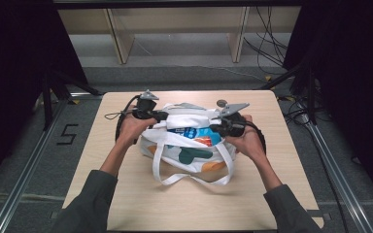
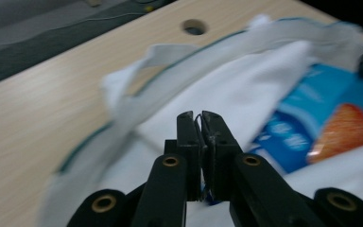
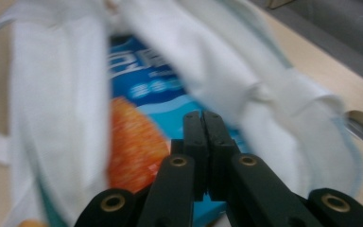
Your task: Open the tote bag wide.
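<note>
1. The white fabric tote bag with teal trim and coloured prints lies at the middle of the light wooden surface; its two white strap handles trail toward the near edge.
2. A blue snack packet with an orange picture lies inside the bag's mouth; in the left gripper view the packet sits to the right of the jaws; in the right gripper view the packet lies just beyond the jaws, between two folds of white cloth.
3. The left tongs sit at the bag's far left rim; in the left gripper view the left tongs stand all but closed, with a thin edge of material caught between the pads; what that edge belongs to cannot be told for certain.
4. The right tongs sit at the bag's right rim, beside the packet; in the right gripper view the right tongs are fully closed, pad against pad; whether cloth is pinched between them cannot be told.
5. A round hole in the surface lies beyond the bag's far edge; both gripper views are blurred.
6. A person's forearms in grey sleeves enter from the near side.
</note>
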A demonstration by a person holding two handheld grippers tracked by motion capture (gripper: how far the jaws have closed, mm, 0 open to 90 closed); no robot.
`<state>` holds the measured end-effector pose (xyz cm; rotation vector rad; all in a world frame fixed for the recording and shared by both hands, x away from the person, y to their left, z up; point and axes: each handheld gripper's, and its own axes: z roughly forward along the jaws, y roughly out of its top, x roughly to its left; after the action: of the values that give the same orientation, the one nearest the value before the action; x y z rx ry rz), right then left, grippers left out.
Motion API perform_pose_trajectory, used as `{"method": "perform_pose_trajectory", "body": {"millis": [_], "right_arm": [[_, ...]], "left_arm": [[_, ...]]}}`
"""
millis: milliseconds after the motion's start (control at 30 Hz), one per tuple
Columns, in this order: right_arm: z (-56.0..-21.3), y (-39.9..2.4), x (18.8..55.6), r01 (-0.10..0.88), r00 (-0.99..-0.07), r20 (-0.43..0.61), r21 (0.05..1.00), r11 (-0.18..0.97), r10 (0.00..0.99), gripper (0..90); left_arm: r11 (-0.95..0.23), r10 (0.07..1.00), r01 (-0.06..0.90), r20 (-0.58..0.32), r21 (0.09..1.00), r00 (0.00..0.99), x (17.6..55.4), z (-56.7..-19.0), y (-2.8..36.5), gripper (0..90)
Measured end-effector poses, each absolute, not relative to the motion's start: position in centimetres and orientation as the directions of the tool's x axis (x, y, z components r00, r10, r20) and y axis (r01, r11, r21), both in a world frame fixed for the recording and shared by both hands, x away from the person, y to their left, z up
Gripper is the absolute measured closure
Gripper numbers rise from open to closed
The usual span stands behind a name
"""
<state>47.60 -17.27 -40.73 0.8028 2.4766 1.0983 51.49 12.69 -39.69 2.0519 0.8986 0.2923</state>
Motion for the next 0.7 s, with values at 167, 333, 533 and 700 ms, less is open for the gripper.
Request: {"method": "perform_pose_trajectory", "body": {"millis": [167,333,533,700], "right_arm": [[-42.5,-16.2,45.3,0.351,-0.841,-0.063,0.693,0.631,0.537,90.0],[-43.8,-16.3,43.9,0.371,-0.86,-0.022,0.658,0.656,0.509,90.0],[-46.5,-15.1,41.4,0.342,-0.889,-0.061,0.569,0.748,0.453,90.0],[-46.4,-15.0,41.6,0.333,-0.897,-0.052,0.575,0.747,0.44,90.0]], "left_arm": [[-0.476,0.606,0.505,-0.148,0.719,0.782,51.5,-40.9,9.3,84.7],[-0.551,0.639,0.533,-0.087,0.642,0.764,53.2,-42.6,7.5,89.2],[-0.514,0.759,0.576,0.023,0.636,0.651,56.1,-43.2,5.9,89.5],[-0.516,0.792,0.595,0.079,0.616,0.606,57.2,-43.1,5.9,89.6]]}}
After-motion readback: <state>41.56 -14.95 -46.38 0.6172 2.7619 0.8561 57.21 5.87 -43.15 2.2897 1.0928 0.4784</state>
